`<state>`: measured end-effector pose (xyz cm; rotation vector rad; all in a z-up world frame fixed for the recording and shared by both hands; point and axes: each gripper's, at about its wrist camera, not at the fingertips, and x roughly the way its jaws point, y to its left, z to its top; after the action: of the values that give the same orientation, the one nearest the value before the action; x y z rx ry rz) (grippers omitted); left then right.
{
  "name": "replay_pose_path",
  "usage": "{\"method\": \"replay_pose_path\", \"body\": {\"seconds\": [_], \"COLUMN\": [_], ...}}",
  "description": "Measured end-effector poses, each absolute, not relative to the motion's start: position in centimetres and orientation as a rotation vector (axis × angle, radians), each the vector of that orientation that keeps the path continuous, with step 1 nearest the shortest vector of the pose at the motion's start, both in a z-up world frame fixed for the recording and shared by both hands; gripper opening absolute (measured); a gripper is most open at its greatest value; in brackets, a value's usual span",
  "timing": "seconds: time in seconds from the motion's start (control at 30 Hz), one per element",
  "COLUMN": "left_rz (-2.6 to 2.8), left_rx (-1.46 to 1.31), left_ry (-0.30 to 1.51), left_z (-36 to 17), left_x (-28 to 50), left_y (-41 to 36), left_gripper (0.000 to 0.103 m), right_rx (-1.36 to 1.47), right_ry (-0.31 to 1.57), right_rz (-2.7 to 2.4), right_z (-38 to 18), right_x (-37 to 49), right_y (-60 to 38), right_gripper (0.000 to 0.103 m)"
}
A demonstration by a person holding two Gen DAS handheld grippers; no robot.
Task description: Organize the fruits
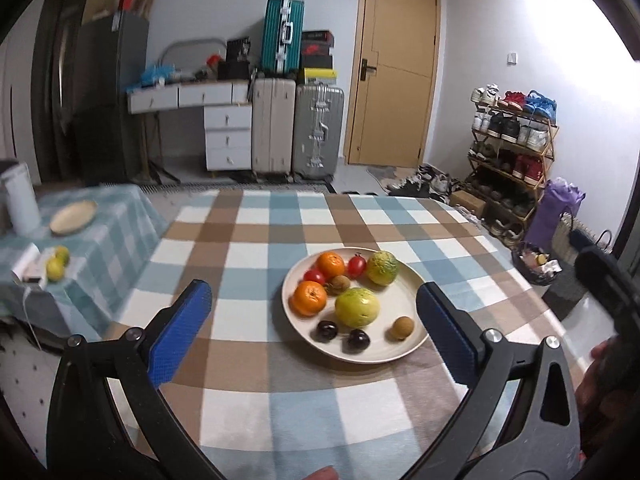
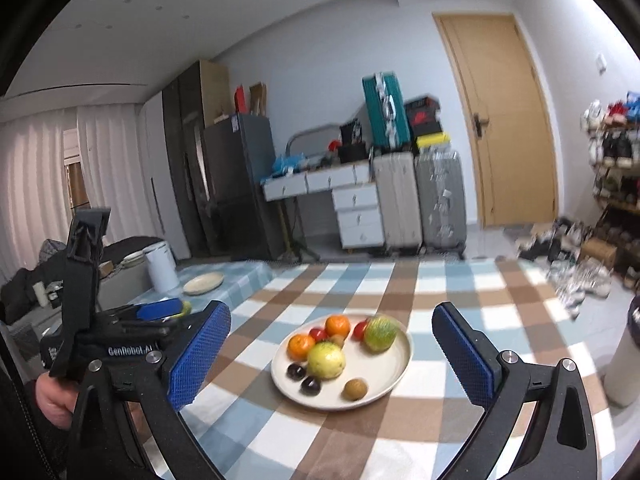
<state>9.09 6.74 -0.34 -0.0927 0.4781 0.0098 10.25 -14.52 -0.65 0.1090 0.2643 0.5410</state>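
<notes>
A cream plate (image 1: 404,300) sits on the checked tablecloth (image 1: 248,240) and also shows in the right wrist view (image 2: 396,364). It holds two oranges (image 1: 308,298), two tomatoes (image 1: 357,265), two green-yellow guavas (image 1: 357,307), two dark plums (image 1: 327,330) and two brown kiwis (image 1: 401,328). My left gripper (image 1: 314,328) is open and empty, hovering in front of the plate. My right gripper (image 2: 332,358) is open and empty, also in front of the plate. The left gripper's body (image 2: 120,344) shows at the left of the right wrist view.
A lower side table at left carries an empty tan plate (image 1: 74,217), a white canister (image 1: 20,200) and two small green-yellow fruits (image 1: 56,266). Suitcases (image 1: 296,132), drawers, a door and a shoe rack (image 1: 512,152) stand beyond the table.
</notes>
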Motion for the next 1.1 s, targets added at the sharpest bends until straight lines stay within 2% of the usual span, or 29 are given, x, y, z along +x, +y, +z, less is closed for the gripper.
{"method": "replay_pose_path", "body": {"seconds": [0.3, 1.1], "left_rz": [0.029, 0.071], "left_rx": [-0.118, -0.069], "left_ry": [0.433, 0.352], "left_z": [-1.9, -6.5], "left_x": [8.1, 8.8], "left_y": [7.7, 9.0], "left_gripper": [0.102, 0.102], "right_rx": [0.058, -0.002], "right_ry": [0.155, 0.251], "right_rz": [0.496, 0.487], "right_z": [-1.4, -6.5], "right_x": [8.5, 10.4], "right_y": [-15.0, -14.7], "right_gripper": [0.103, 0.103]}}
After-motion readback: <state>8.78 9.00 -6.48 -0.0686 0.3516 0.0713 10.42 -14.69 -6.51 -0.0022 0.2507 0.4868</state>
